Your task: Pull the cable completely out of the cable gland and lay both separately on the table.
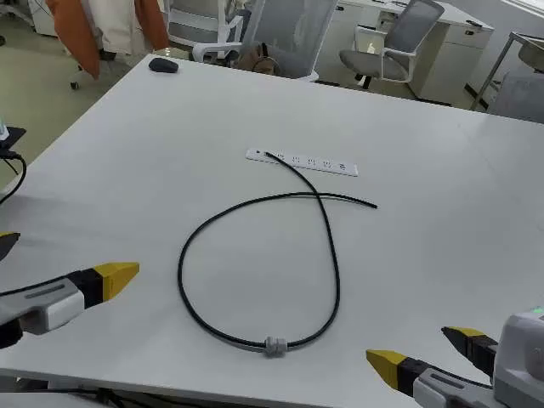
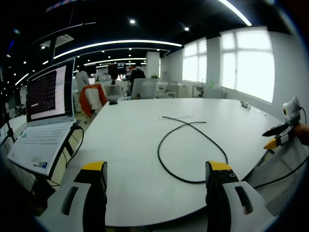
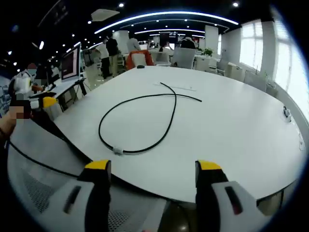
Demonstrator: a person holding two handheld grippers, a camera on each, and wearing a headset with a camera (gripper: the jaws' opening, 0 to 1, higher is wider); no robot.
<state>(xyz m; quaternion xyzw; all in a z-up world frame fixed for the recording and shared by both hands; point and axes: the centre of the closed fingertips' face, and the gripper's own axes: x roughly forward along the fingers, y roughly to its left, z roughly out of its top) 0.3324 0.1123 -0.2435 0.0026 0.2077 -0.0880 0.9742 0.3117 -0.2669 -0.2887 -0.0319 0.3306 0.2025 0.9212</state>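
Both grippers are empty w/ jaws spread wide: left gripper (image 1: pixel 64 259) at 8 o'clock of the head view, right gripper (image 1: pixel 416 346) at 5 o'clock, both by the near edge of the table (image 1: pixel 442 238) and well apart from the work. The black cable (image 1: pixel 333 255) lies mid-table in one crossed loop. The grey cable gland (image 1: pixel 274 346) is threaded on it at 6 o'clock of the loop, nearest the person. Step in hand looks like the first reach, nothing gripped yet. To do it well, one gripper pinches the gland body square, not the cable beside it. The other takes the cable just beside the gland, then pulls straight along the gland's axis, re-gripping as req'd so the loop doesn't kink or drag. Hard to make out: the gland is too small to tell if its nut is tight. The cable's far end at 12 o'clock meets the power strip (image 1: pixel 302 161); plugged in or just lying across it, can't tell. If fixed, only the free end at 2 o'clock can pass through. Both gripper bodies are cut off at the frame edge.
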